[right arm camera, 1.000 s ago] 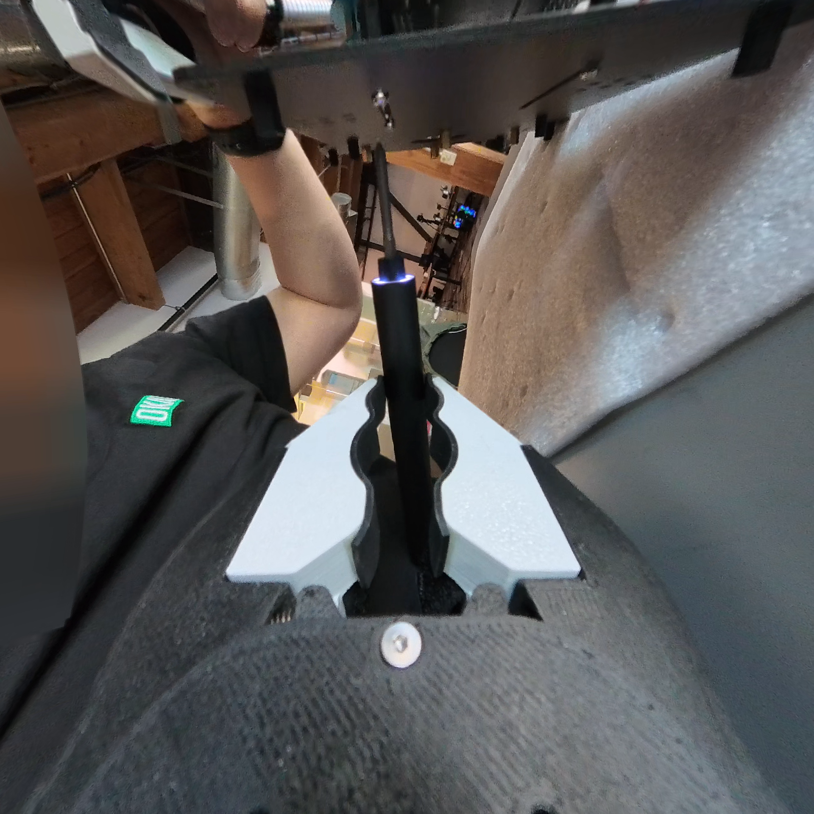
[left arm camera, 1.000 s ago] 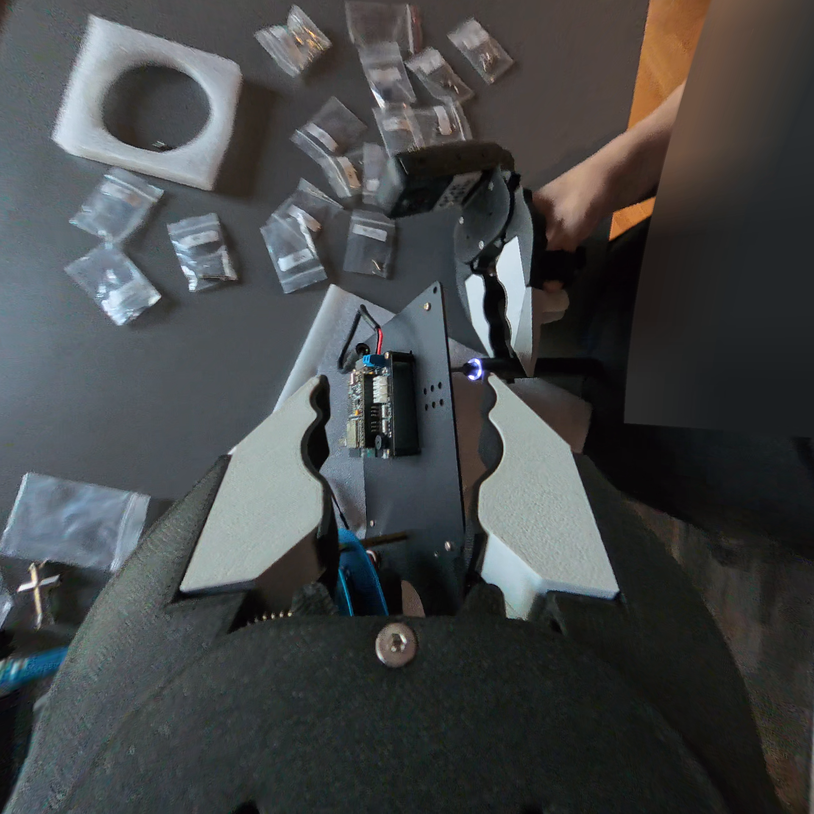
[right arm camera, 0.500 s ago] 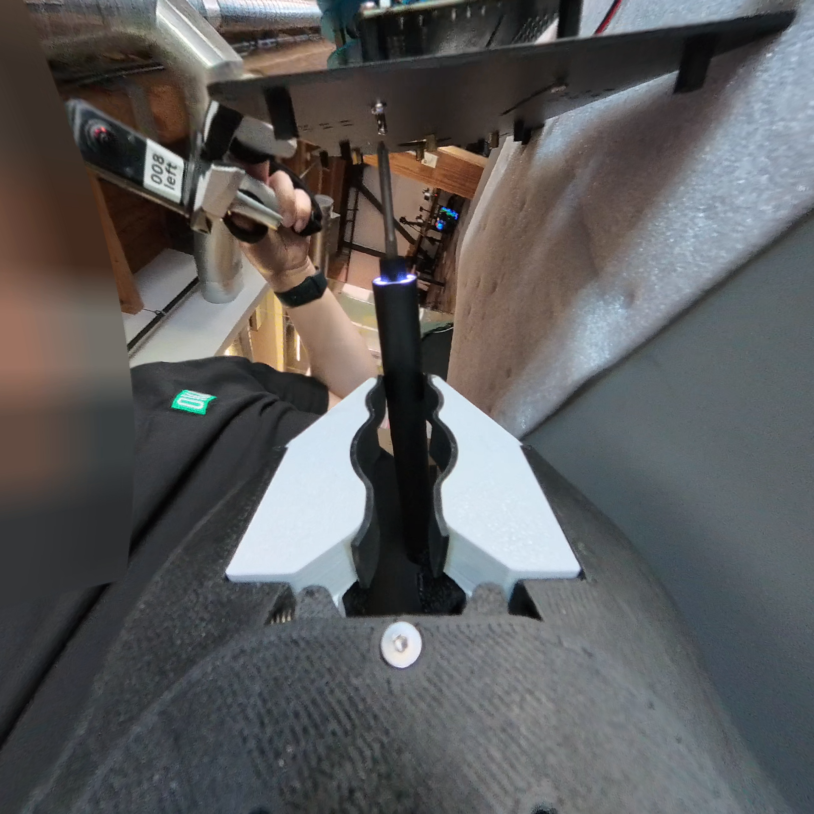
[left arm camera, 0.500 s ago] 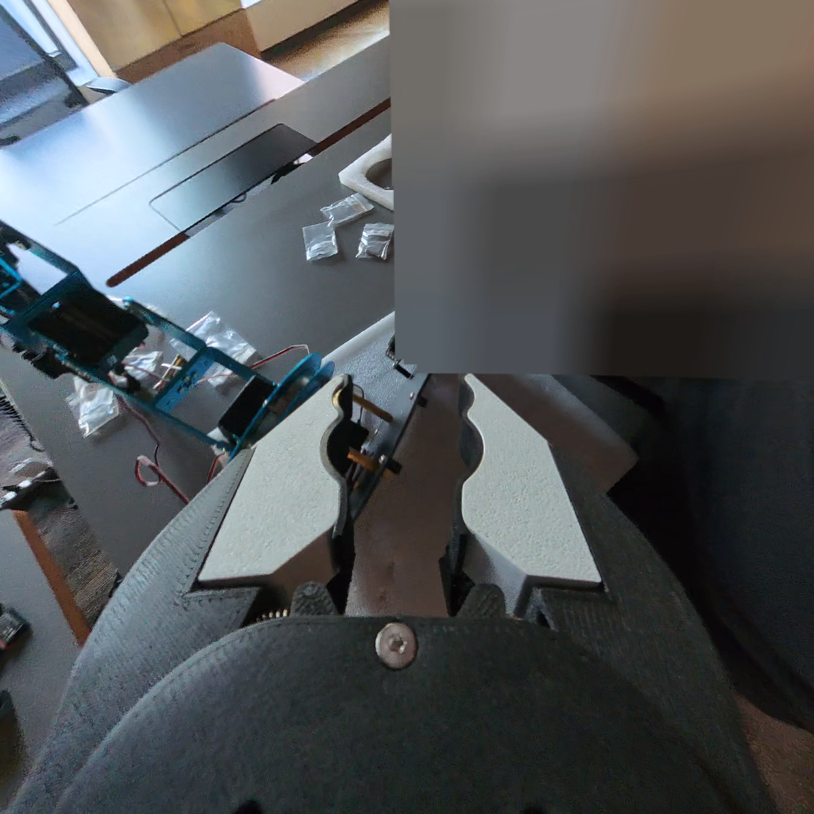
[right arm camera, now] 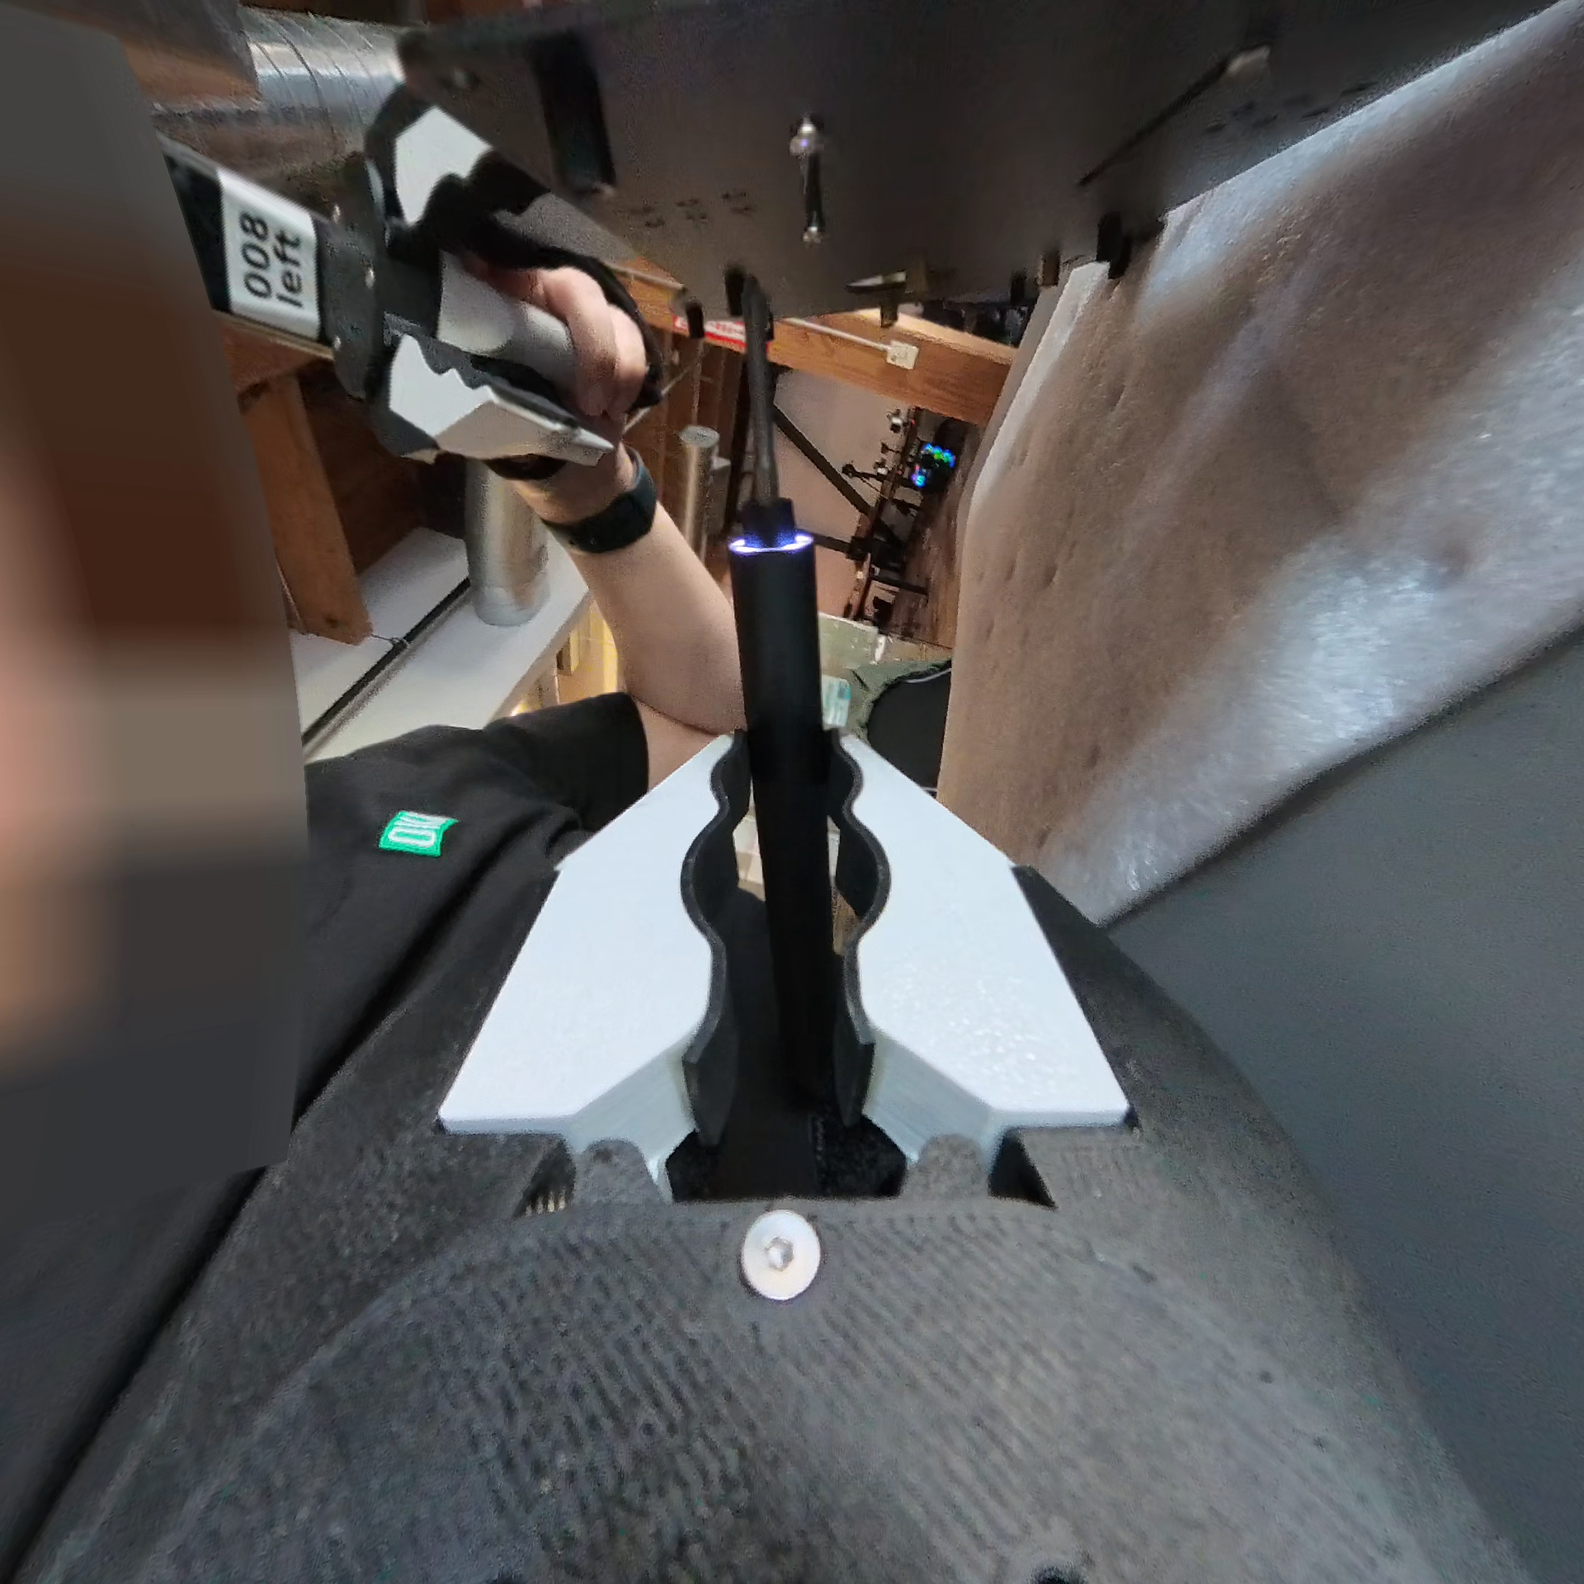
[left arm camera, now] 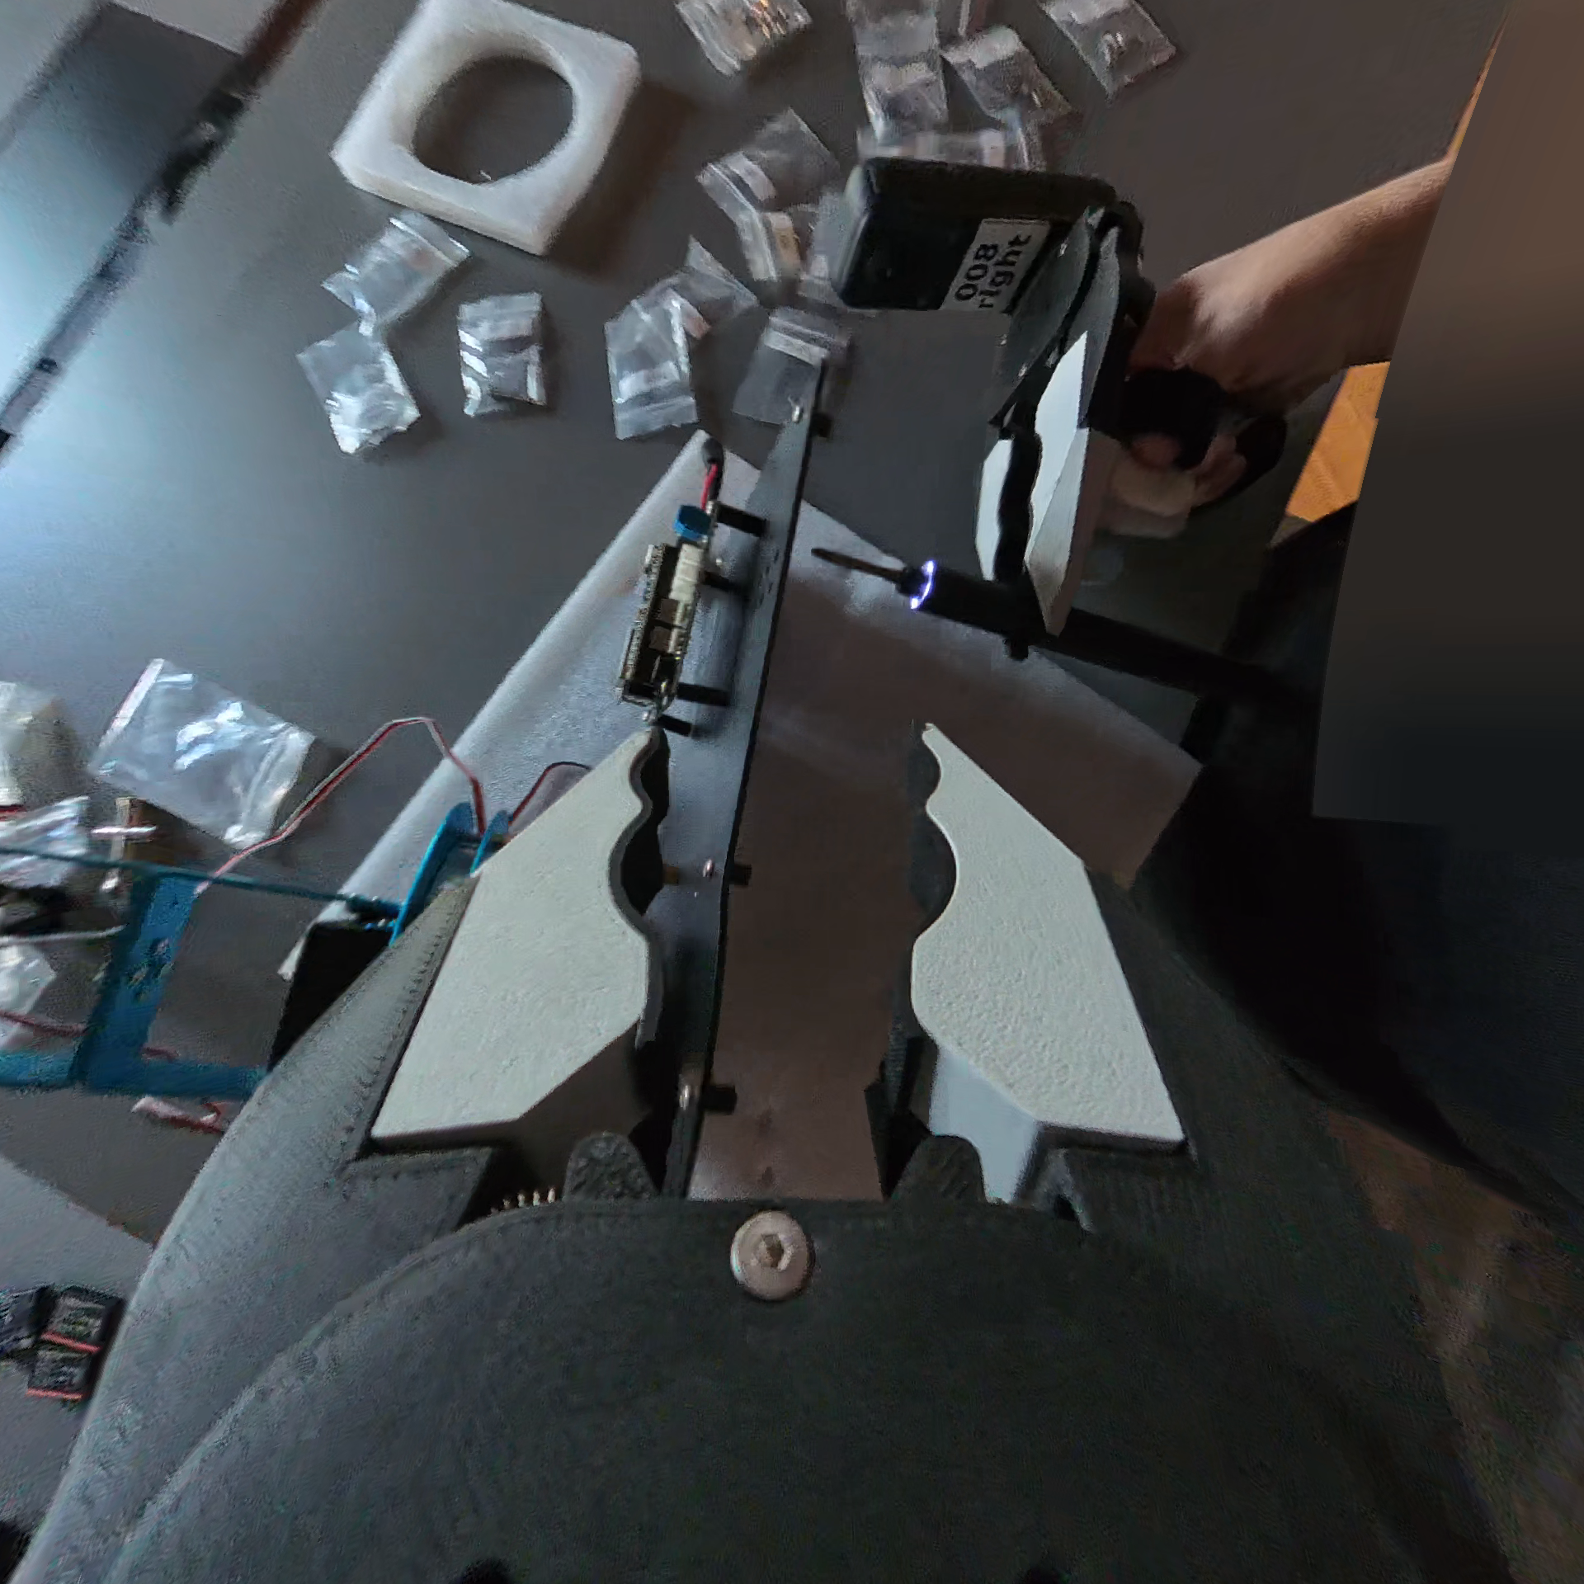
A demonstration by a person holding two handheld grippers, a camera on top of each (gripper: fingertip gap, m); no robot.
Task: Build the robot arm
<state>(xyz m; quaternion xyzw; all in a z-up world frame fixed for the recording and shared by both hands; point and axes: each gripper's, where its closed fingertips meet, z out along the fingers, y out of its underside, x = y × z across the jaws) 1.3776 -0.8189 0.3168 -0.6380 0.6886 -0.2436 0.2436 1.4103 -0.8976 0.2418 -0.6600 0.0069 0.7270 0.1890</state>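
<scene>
My left gripper (left arm camera: 789,737) has its jaws apart. A dark metal plate (left arm camera: 754,686) stands on edge between them, against the left finger (left arm camera: 549,943), with a wide gap to the right finger. The plate carries a small circuit board (left arm camera: 669,609) and rests on a white foam sheet (left arm camera: 857,686). My right gripper (right arm camera: 784,746) is shut on a black electric screwdriver (right arm camera: 776,669) with a blue-lit ring. Its bit reaches the plate's bare side (right arm camera: 857,103) by a hole. The right gripper (left arm camera: 1037,480) and screwdriver (left arm camera: 969,591) also show in the left wrist view.
Several small clear bags (left arm camera: 506,351) and a white foam frame (left arm camera: 514,197) lie on the dark table. A blue metal frame (left arm camera: 137,969) with red wires (left arm camera: 446,754) sits at the left. The left gripper (right arm camera: 429,300) and a person's arm (right arm camera: 660,634) are near the plate.
The left view swung up toward the room and back down. The plate, seen face-on before, now stands edge-on by the left finger. The screwdriver bit stays at the plate.
</scene>
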